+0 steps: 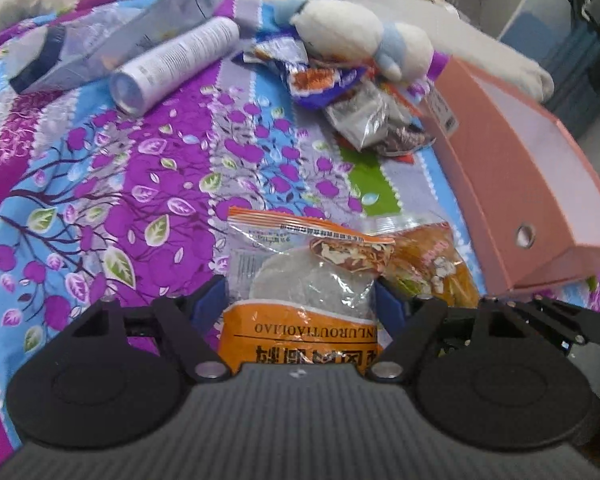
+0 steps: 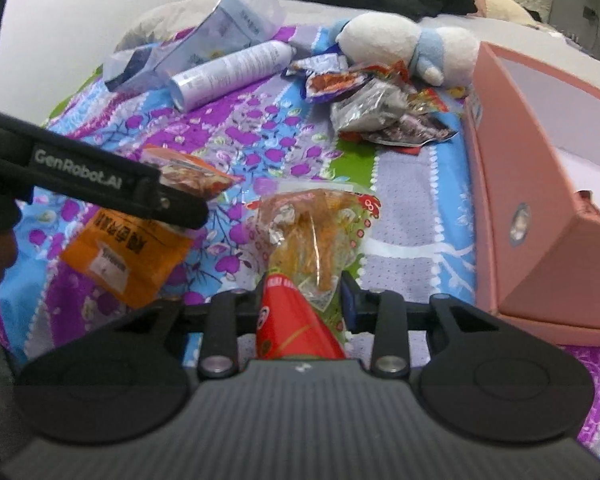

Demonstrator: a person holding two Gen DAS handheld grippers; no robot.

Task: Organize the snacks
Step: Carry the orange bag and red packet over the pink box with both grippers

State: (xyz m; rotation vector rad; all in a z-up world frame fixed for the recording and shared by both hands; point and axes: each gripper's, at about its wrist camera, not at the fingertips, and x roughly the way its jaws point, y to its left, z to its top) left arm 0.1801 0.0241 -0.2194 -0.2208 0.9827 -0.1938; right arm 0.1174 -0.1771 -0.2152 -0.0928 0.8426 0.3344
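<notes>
From the left wrist camera, the left gripper [image 1: 300, 300] pinches an orange snack packet [image 1: 300, 300] across its width, blue pads pressed to both sides, the packet lifted clear of the flowered bedspread [image 1: 112, 184]. A second, red-and-yellow packet [image 1: 432, 264] shows just to its right. Further back lie a heap of snack wrappers [image 1: 352, 96], a white spray can [image 1: 172, 64], a plush toy [image 1: 364, 36] and, along the right, an open pink box [image 1: 540, 184].

From the right wrist camera, the right gripper [image 2: 304, 300] is clamped on the red end of the red-and-yellow packet [image 2: 312, 232], whose clear top juts forward over the bedspread [image 2: 412, 216]. The left gripper [image 2: 100, 184] crosses at left with the orange packet [image 2: 128, 260] dangling beneath. The pink box [image 2: 540, 184] stands just right.

The risks, as judged here: both grips bite slippery, air-filled film, so a quick swing toward the box could let a packet slide out or burst, and the two hands, working close together, could collide.
</notes>
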